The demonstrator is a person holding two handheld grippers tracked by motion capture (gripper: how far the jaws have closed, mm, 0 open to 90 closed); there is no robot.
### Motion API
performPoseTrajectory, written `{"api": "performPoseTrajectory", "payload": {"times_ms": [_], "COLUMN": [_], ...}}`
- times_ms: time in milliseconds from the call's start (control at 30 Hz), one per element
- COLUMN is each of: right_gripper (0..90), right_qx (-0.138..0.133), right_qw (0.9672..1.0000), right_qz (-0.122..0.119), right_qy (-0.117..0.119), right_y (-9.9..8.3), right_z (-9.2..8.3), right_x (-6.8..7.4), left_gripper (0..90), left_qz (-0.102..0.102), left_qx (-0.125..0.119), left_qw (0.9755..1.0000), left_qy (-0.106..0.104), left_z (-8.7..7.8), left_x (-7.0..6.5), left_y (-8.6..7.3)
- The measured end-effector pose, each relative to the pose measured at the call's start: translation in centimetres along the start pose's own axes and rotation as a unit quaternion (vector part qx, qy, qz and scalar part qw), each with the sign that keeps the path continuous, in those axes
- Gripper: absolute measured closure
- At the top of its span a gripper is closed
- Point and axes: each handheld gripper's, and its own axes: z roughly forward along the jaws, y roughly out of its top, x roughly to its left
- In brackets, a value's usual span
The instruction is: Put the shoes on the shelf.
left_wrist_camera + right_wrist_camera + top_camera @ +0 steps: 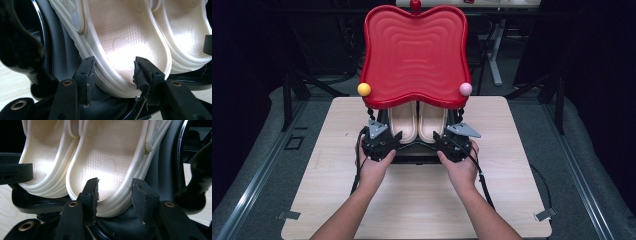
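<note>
- Two cream clogs (418, 122) sit side by side, heels toward the person, in a black base (414, 152) mid-tabletop (422, 200); red wavy lid (414, 52) raised over them.
- Insoles stippled, side walls ribbed, round rivet at each strap.
- Left gripper (113, 72): jaws apart, straddling the left clog (120, 37) heel rim; whether they pinch it, cannot tell.
- Right gripper (115, 192): jaws apart around the right clog (110, 160) heel; contact unclear.

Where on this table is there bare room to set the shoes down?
Free: the table left and right of the black case, and the near strip around the forearms. Crowded: the middle back, where both hand-held grippers meet the cream shoes under the red lid.
</note>
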Motion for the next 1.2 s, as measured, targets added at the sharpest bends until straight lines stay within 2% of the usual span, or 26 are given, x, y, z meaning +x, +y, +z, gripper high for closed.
{"api": "performPoseTrajectory", "payload": {"times_ms": [200, 300, 400, 533, 667, 733, 833, 967, 1133, 1200], "right_gripper": [56.5, 57.1, 57.2, 58.0, 59.6, 59.6, 60.3, 61.0, 63.1, 65.1], "right_qx": [0.000, -0.001, -0.001, -0.001, -0.003, -0.005, -0.002, 0.000, 0.003, -0.002], "right_qw": [1.0000, 1.0000, 0.9999, 0.9998, 0.9998, 0.9999, 0.9993, 0.9988, 0.9981, 0.9967], "right_qz": [-0.002, -0.001, -0.009, -0.016, -0.020, -0.015, -0.036, -0.046, -0.059, -0.081], "right_qy": [0.000, 0.003, 0.008, 0.007, -0.004, -0.007, -0.005, 0.014, 0.015, 0.006], "right_y": [-0.06, -0.05, -0.07, -0.03, -0.04, -0.12, -0.02, 0.16, 0.26, 0.34], "right_z": [-0.06, -0.23, -0.53, -0.50, -0.42, -0.27, -0.17, -0.12, -0.15, -0.21], "right_x": [0.03, 0.03, 0.20, 0.35, 0.26, 0.26, 0.34, -0.28, -0.29, -0.23], "left_gripper": [52.0, 51.5, 49.2, 53.4, 54.0, 55.2, 55.9, 56.8, 56.9, 56.9], "left_qz": [0.000, 0.002, 0.005, 0.009, 0.020, 0.039, 0.055, 0.054, 0.059, 0.060], "left_qx": [-0.001, -0.003, -0.004, -0.004, 0.001, -0.003, -0.002, -0.004, -0.003, -0.003], "left_qw": [1.0000, 1.0000, 0.9999, 0.9999, 0.9998, 0.9992, 0.9985, 0.9985, 0.9983, 0.9982], "left_qy": [-0.009, -0.006, -0.009, -0.003, -0.005, 0.002, 0.004, -0.002, -0.003, -0.002], "left_z": [-0.07, -0.11, -0.12, -0.02, -0.05, -0.08, 0.00, 0.06, 0.03, 0.05], "left_x": [0.29, 0.26, 0.14, 0.17, 0.19, 0.10, 0.01, 0.33, 0.31, 0.28], "left_y": [-0.06, -0.09, -0.11, -0.01, 0.07, 0.08, 0.22, 0.29, 0.29, 0.30]}}
